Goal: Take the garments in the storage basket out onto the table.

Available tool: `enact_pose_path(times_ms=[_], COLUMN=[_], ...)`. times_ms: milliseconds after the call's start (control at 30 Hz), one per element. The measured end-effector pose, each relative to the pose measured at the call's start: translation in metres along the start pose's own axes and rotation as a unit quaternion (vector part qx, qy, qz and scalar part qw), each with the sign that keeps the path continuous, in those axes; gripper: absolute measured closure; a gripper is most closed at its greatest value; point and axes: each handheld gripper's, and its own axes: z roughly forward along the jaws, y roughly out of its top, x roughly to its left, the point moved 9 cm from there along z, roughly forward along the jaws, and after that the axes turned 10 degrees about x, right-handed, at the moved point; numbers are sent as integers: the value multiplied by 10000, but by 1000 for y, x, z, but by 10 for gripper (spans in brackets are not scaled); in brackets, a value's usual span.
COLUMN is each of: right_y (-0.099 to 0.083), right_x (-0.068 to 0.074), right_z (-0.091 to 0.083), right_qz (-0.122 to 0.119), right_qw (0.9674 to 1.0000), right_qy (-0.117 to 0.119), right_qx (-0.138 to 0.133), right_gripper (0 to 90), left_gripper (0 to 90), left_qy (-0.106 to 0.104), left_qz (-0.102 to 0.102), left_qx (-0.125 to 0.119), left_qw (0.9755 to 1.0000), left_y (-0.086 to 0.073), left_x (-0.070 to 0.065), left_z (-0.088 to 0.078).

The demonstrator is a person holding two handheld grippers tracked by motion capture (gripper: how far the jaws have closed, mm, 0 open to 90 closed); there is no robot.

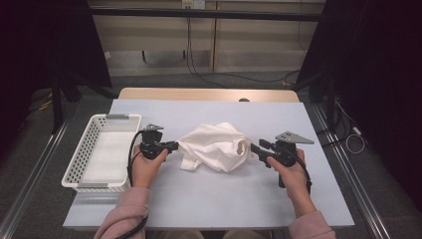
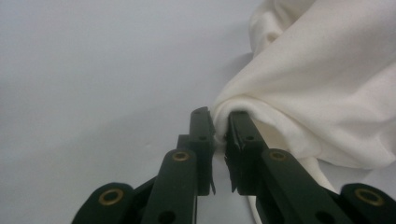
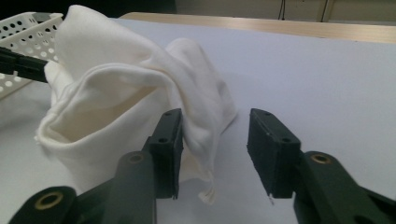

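A crumpled white cotton cloth (image 1: 215,147) lies in a heap in the middle of the table (image 1: 209,199), which has a pale blue cover. A white plastic basket with holes in its sides (image 1: 87,149) stands at the left, near the cloth but not touching it — and nothing is inside it.

The left hand-held gripper (image 2: 221,140) has its jaws pressed together on a fold at the cloth's left edge, so it is pinching the cloth. The right hand-held gripper (image 3: 214,149) has its jaws spread apart. A flap of the cloth hangs by its left jaw, and the pads do not squeeze it. In the high view the right hand-held gripper's tip sits just at the cloth's right edge.

The job looks barely started, I think. The cloth is still bunched up, not spread flat, not folded, and not in the basket. One side is caught; the other side still needs a good grab.

The heap is a bit longer from left to right, running between the two hand-held grippers. It bulges up in the middle, and one loose corner points toward the person at the lower left.
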Motion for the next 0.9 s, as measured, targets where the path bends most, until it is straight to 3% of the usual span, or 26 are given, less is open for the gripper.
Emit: enact_pose_path(times_ms=[300,900], right_y=[-1,8], right_x=[3,29], right_z=[0,-9], right_qz=[-46,-364], right_qw=[9999,9988], right_qy=[77,338], right_qx=[62,-4], right_gripper=[588,592], left_gripper=[814,817], left_qy=[137,-21], left_qz=[-96,53], left_qx=[-1,35], left_qw=[9999,10000], left_y=[-2,-1], left_x=[7,-4], left_z=[-1,-4])
